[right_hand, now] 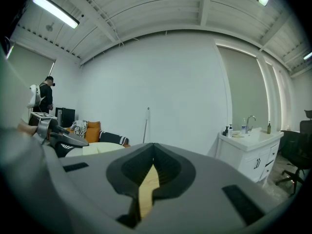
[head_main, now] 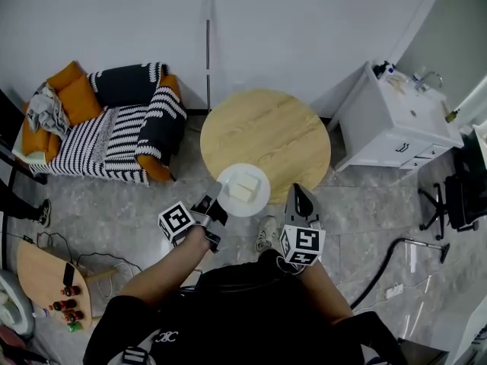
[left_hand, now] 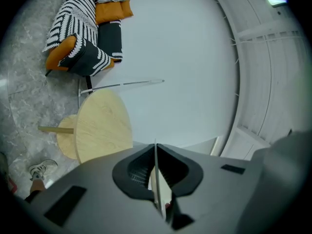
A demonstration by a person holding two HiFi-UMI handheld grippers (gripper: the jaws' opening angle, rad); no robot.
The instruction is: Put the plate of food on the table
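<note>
A white plate (head_main: pixel 243 189) with pale blocks of food hangs over the near edge of the round wooden table (head_main: pixel 266 131). I cannot tell whether it rests on the wood. My left gripper (head_main: pixel 215 201) is shut on the plate's near-left rim. In the left gripper view that rim (left_hand: pixel 156 179) shows edge-on as a thin white line clamped between the jaws, with the table (left_hand: pixel 102 126) beyond. My right gripper (head_main: pixel 302 191) is just right of the plate, pointing at the table, shut and holding nothing. In the right gripper view (right_hand: pixel 152 152) the plate (right_hand: pixel 97 149) lies to the left.
A striped sofa (head_main: pixel 114 128) with orange cushions stands left of the table, and a white sink cabinet (head_main: pixel 392 120) right of it. A thin pole (head_main: pixel 208 52) leans on the back wall. A low side table (head_main: pixel 53 280) with bottles is at bottom left, a black chair (head_main: pixel 464 196) far right.
</note>
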